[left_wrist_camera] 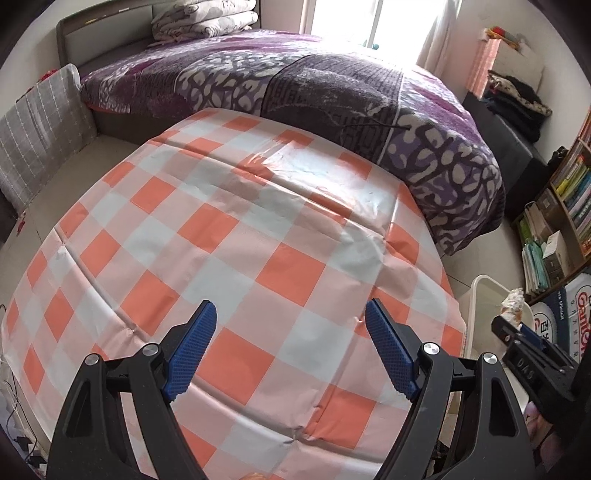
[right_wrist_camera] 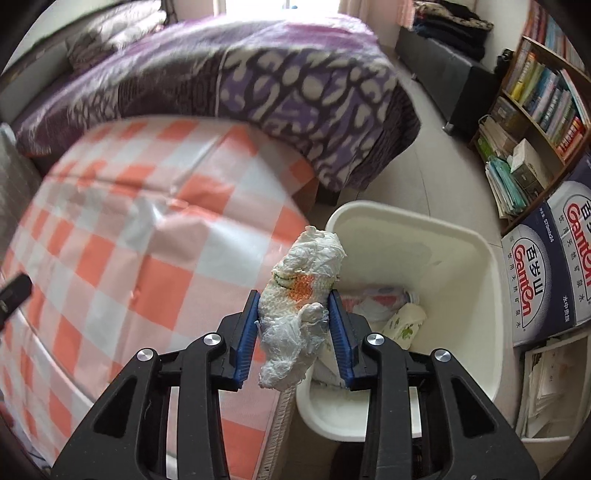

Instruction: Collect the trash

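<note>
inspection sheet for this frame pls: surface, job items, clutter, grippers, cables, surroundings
Surface: table under an orange-and-white checked tablecloth, creased; no trash seen on it.
Job's things: crumpled tissue wad with an orange stain; white trash bin on the floor, already holding wrappers.
Clutter: nothing seen on the cloth.
Grippers: left gripper open, above the cloth; right gripper shut on the wad, at the bin's near-left rim.
Cables: thin wires at the table's left edge.
Surroundings: bed with purple blanket, bookshelf, Ganten water boxes.

A home bedroom: a bed under a purple quilt, folded bedding at its headboard, a crammed bookshelf alongside.
</note>
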### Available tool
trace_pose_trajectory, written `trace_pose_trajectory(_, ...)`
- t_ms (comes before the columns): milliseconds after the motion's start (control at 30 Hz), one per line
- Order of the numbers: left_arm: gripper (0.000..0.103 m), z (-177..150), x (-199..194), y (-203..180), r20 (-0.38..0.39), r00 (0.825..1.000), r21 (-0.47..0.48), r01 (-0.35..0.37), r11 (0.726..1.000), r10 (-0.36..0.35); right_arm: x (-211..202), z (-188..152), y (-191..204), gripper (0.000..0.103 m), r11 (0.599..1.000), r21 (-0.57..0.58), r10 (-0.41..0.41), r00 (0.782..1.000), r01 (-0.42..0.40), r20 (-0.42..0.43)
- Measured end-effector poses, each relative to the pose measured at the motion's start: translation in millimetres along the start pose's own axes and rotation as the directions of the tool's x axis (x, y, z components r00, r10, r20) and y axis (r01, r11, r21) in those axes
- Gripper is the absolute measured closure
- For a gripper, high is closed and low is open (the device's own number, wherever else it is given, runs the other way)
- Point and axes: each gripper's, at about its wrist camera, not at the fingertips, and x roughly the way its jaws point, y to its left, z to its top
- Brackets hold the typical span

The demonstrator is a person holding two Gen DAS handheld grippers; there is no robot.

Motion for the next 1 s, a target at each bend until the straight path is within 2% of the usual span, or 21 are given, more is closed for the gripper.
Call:
trace_pose_trajectory(200,0.023,3.4,-6.4,-15.1,0.032,0.999,0.004,0.023,1.000,-0.023,-24.3,19.0,-37.8,0.068,0.995,0.096,-0.028,0.994,0.018,0.104)
trace_pose_trajectory(333,0.023,3.2,-6.2,-26.5,0.036,0.999,0.014,0.036,0.999,-0.036,-27.8,26.6,-63.3,0.068,0.987,0.162,-0.034,0.994,0.017,0.102)
trace_pose_trajectory(533,0.023,0.3,-6.5,-44.2,0.042,0.997,0.035,0.062,0.997,-0.064,-27.1,27.0,-87.0,0.065,0.976,0.208,-0.076,0.994,0.058,0.081)
trace_pose_trajectory(600,0.023,-0.7,-8.3,-48.9,0.053,0.996,0.043,0.074,0.996,-0.076,-25.0,25.6,-92.2,0.058,0.971,0.223,-0.099,0.993,0.082,0.066)
trace_pose_trajectory(667,0.023,-1.4,-11.9,-55.6,0.070,0.994,0.056,0.084,0.995,-0.088,-24.6,24.0,-96.7,0.043,0.965,0.237,-0.132,0.989,0.114,0.062)
trace_pose_trajectory(767,0.023,-2.2,-18.6,-64.9,0.105,0.990,0.076,0.087,0.993,-0.095,-27.8,21.5,-103.7,0.035,0.960,0.255,-0.140,0.987,0.117,0.077)
trace_pose_trajectory(900,0.023,-3.2,-29.6,-72.4,0.147,0.984,0.092,0.092,0.992,-0.104,-40.8,16.3,-106.8,0.026,0.957,0.267,-0.157,0.978,0.115,0.138)
trace_pose_trajectory(967,0.021,-4.5,-37.7,-75.1,0.176,0.980,0.106,0.080,0.991,-0.098,-50.4,12.6,-105.2,0.011,0.954,0.278,-0.164,0.969,0.110,0.182)
trace_pose_trajectory(1000,0.018,-5.3,-41.8,-76.0,0.194,0.977,0.112,0.068,0.991,-0.089,-55.5,11.0,-104.4,0.011,0.953,0.282,-0.168,0.964,0.106,0.207)
